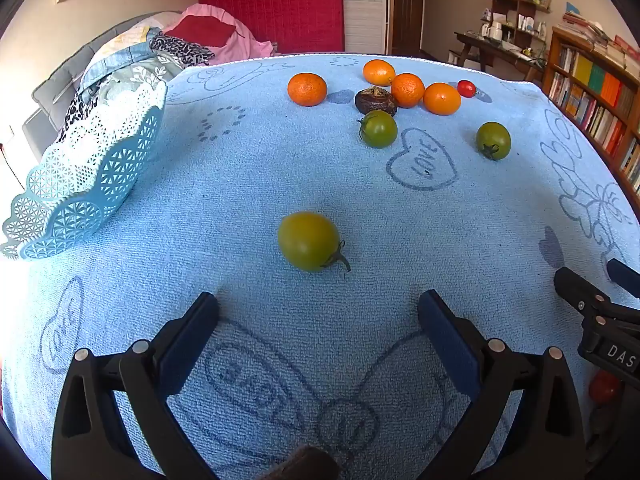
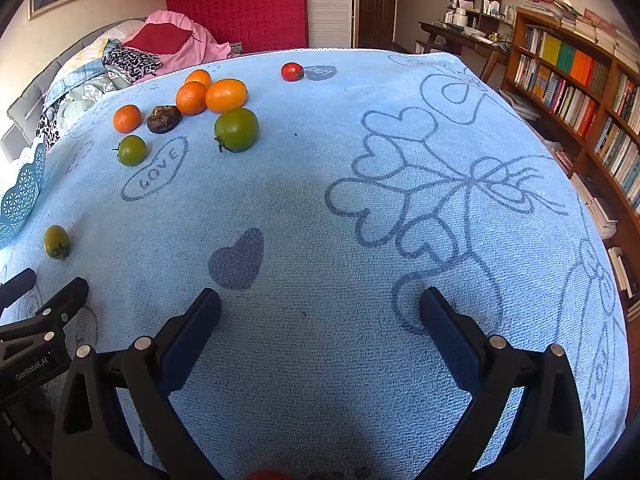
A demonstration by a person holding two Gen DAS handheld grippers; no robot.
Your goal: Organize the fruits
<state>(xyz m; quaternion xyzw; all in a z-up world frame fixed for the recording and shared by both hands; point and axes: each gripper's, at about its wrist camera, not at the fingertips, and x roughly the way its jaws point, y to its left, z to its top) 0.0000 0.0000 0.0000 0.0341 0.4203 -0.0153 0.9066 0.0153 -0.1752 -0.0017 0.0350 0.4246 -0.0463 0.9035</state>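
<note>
Fruit lies scattered on a light blue towel (image 1: pixel 248 184). A yellow-green tomato (image 1: pixel 310 241) rests just beyond my left gripper (image 1: pixel 318 312), which is open and empty. Farther back sit two darker green tomatoes (image 1: pixel 378 129) (image 1: pixel 493 140), several oranges (image 1: pixel 307 89), a dark brown fruit (image 1: pixel 375 101) and a small red tomato (image 1: pixel 467 88). A pale blue lattice basket (image 1: pixel 86 168) stands at the left. My right gripper (image 2: pixel 320 312) is open over bare towel, with the oranges (image 2: pixel 226 95), a green tomato (image 2: pixel 236 129) and the red tomato (image 2: pixel 291 71) far ahead to its left.
A bed with piled clothes (image 1: pixel 160 48) lies beyond the table's far left. Bookshelves (image 2: pixel 580 92) and a cluttered desk (image 2: pixel 464 32) stand at the right. A red object (image 1: pixel 604 387) shows at the left view's lower right, under the other gripper.
</note>
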